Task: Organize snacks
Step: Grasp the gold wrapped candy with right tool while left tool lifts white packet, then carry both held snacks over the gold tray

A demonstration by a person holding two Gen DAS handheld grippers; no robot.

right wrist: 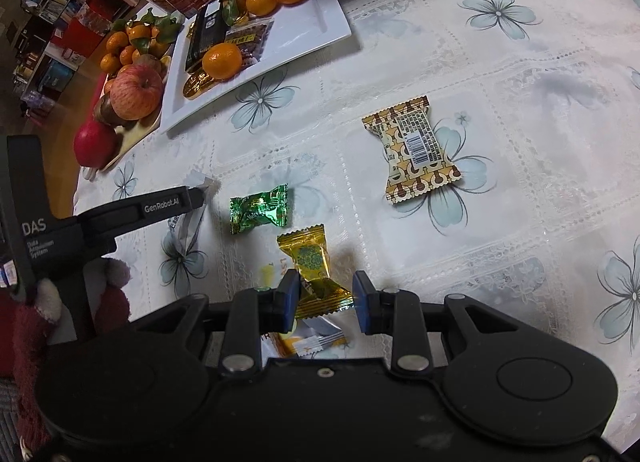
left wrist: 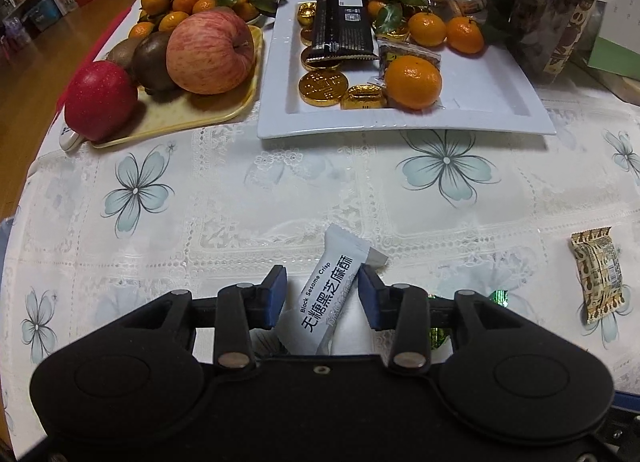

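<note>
One white sesame crisp packet (left wrist: 329, 294) is lying between the blue pads of the left gripper (left wrist: 322, 294), at the lower centre of the left wrist view. The right pad is touching the packet edge and a gap is showing at the left pad, so the jaws are standing parted and not clamped.

In the right wrist view, three loose candies are lying on the tablecloth (right wrist: 500, 222): one green candy (right wrist: 259, 209) at centre left, one gold candy (right wrist: 314, 276) at lower centre, and one brown patterned candy (right wrist: 412, 150) at centre right. One further orange-and-white wrapper (right wrist: 316, 340) is showing partly hidden under the gripper body. The right gripper (right wrist: 326, 296) is straddling the gold candy with its jaws spread and a gap showing beside the right pad; it is released.

One white rectangular plate (left wrist: 480, 102) is sitting at the upper centre of the left wrist view, carrying three tangerines, several gold coins and one black bar (left wrist: 342, 28). One yellow tray (left wrist: 224, 110) at the upper left is holding two apples and dark kiwifruit.

The surface is a white lace tablecloth printed with pale blue flowers. Cluttered shelves are showing at the upper left of both views.

Both grippers are pointing forward, angled down toward the table. The left tool (right wrist: 120, 218) is appearing at the left edge of the right wrist view.
</note>
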